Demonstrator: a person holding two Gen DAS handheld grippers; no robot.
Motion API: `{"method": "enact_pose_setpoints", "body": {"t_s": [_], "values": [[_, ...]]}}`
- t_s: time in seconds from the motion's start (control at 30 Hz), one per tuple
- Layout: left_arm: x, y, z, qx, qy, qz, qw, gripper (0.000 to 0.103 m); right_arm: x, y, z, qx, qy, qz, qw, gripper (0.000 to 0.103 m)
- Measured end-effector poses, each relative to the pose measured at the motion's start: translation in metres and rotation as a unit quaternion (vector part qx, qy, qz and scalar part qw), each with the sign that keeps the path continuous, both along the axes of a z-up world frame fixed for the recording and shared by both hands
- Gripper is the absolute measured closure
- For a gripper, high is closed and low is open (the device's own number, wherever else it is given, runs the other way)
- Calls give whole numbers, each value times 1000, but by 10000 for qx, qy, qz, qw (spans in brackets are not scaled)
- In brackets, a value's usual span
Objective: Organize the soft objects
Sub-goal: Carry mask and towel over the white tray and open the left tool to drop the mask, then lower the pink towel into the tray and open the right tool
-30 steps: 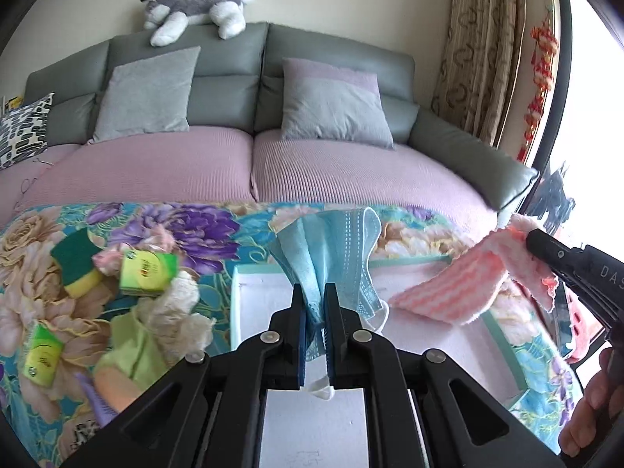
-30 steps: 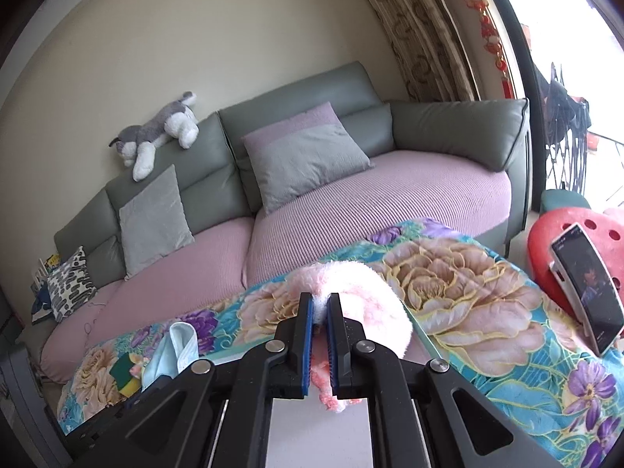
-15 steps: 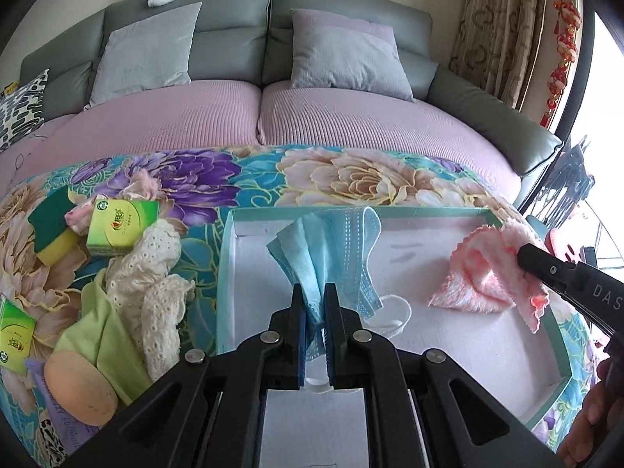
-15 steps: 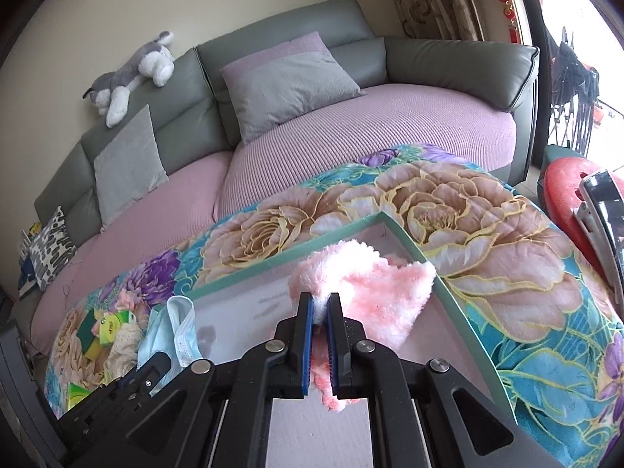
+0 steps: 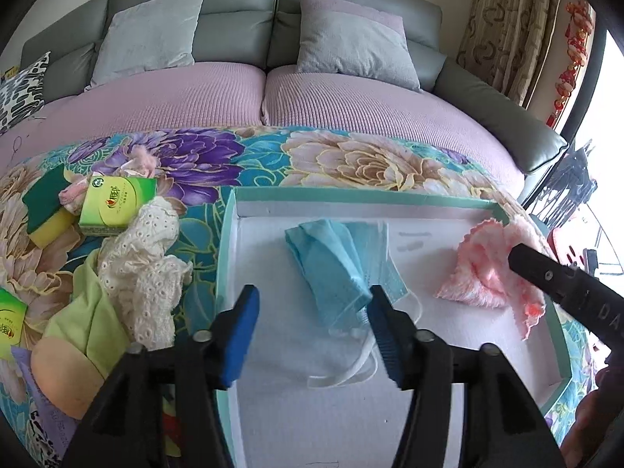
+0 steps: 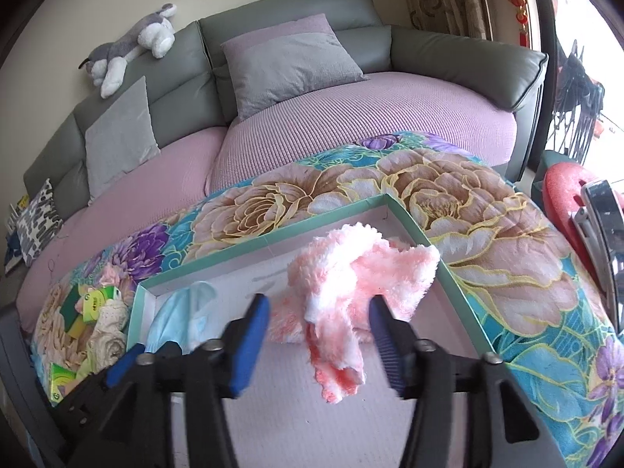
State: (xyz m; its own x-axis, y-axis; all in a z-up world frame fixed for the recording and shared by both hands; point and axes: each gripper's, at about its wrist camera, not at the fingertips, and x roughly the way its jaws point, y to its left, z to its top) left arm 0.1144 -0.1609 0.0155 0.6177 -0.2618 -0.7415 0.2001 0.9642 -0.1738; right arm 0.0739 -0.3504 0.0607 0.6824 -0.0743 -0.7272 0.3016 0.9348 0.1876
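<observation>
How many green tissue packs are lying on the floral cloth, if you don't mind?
2: one green tissue pack beside the sponge, another at the left edge, cropped. Others may hide under the pile.

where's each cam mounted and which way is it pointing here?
Left wrist: on the left claw, facing forward over the tray to the sofa; its own open jaws show, the blue mask between them, plus the right claw's arm at right.
Right wrist: on the right claw, facing forward-left over the tray's far corner; its open jaws flank the pink cloth, left claw at lower left.
Shared: tray, mask, cloth, sofa.
</observation>
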Motion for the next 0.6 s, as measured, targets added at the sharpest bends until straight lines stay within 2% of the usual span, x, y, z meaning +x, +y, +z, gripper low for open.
{"method": "enact_pose_setpoints", "body": {"t_s": [0.03,0.13,0.23,0.27,0.4,0.6], "values": [[0,0,2,21,-27,15,10000,37,0,1,1,-80,49,-8,10000,38],[-2,4,7,95,-117,133,9998,20,2,4,0,-294,217,-7,9993,21],[-2,11,9,108,-144,313,9993,10,2,1,-2,-264,301,-64,9992,3],[-1,14,9,111,-128,390,9991,6,1,-1,-4,-207,327,-82,9992,0],[-2,23,13,156,-233,607,9978,4,0,-5,-7,-157,411,-179,9989,0],[-5,30,17,171,-281,662,9973,4,0,-3,-7,-201,502,-218,9983,0]]}}
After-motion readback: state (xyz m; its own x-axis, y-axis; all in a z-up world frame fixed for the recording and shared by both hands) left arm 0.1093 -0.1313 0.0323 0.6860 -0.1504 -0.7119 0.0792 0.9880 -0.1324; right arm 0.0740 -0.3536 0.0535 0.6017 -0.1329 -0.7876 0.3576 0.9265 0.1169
